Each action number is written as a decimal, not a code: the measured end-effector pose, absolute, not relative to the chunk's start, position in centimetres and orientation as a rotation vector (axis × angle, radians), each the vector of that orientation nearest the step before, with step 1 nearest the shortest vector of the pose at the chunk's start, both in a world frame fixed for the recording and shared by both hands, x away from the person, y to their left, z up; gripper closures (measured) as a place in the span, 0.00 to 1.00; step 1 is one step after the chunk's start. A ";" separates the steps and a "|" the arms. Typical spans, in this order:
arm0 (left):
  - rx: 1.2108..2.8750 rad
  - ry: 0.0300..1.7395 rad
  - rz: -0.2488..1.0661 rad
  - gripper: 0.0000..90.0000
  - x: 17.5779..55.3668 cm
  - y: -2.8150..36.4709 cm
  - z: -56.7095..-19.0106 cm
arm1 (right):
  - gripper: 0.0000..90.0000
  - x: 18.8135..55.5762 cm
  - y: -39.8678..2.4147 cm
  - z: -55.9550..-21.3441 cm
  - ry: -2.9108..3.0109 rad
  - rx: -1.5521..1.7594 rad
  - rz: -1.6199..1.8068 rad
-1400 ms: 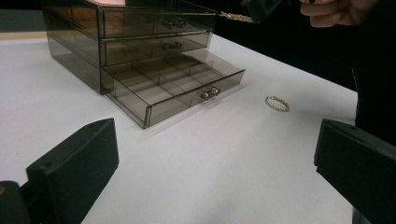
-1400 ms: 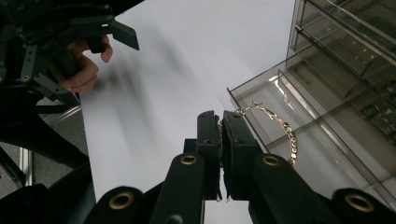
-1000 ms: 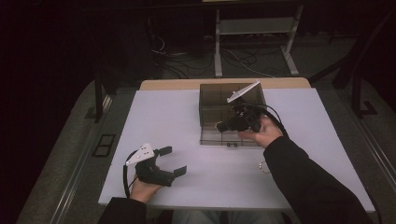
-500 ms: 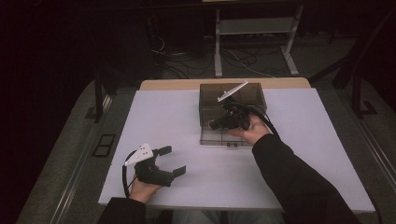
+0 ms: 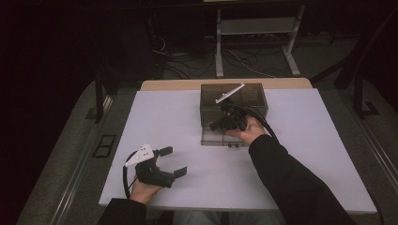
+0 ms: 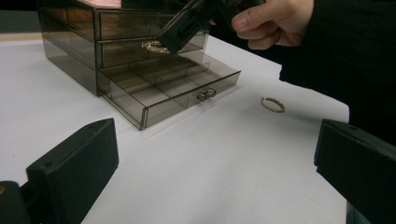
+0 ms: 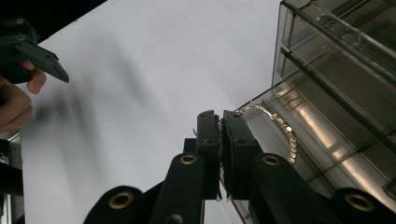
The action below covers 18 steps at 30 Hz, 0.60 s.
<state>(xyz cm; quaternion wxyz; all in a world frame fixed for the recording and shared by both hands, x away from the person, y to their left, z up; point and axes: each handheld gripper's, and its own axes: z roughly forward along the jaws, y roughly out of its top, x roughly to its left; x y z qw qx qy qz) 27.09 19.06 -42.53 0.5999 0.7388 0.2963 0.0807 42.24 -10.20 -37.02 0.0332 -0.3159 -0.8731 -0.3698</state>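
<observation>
A smoky clear drawer box [image 5: 253,96] stands at the table's far middle, its bottom drawer [image 5: 217,139] pulled out. My right gripper [image 5: 214,126] hovers above that drawer, shut on a thin gold chain bracelet [image 7: 281,125] that dangles from its tips [image 7: 220,122]. In the left gripper view the bracelet [image 6: 155,45] hangs over the drawer's [image 6: 154,95] divided compartments. A second gold bracelet [image 6: 272,104] lies flat on the table to the right of the drawer. My left gripper [image 5: 170,161] rests open near the front left edge with nothing between its jaws [image 6: 215,163].
The white tabletop [image 5: 164,117] has free room to the left and right of the box. The drawer has a small knob [image 6: 206,94] on its front. Beyond the table's far edge are dark floor, cables and a white stand [image 5: 256,28].
My right gripper has moved left and down with the bracelet, from beside the box's front to above the open drawer. The left gripper has stayed put.
</observation>
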 end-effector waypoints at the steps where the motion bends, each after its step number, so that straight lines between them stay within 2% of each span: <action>1: 1.713 0.687 0.188 0.00 27.1 19.1 -42.5 | 0.94 42.3 -10.1 -37.1 -2.689 -0.972 -1.133; 18: 1.719 0.683 0.192 0.00 27.1 19.1 -42.5 | 0.94 43.0 -9.1 -39.4 -2.710 -0.967 -1.045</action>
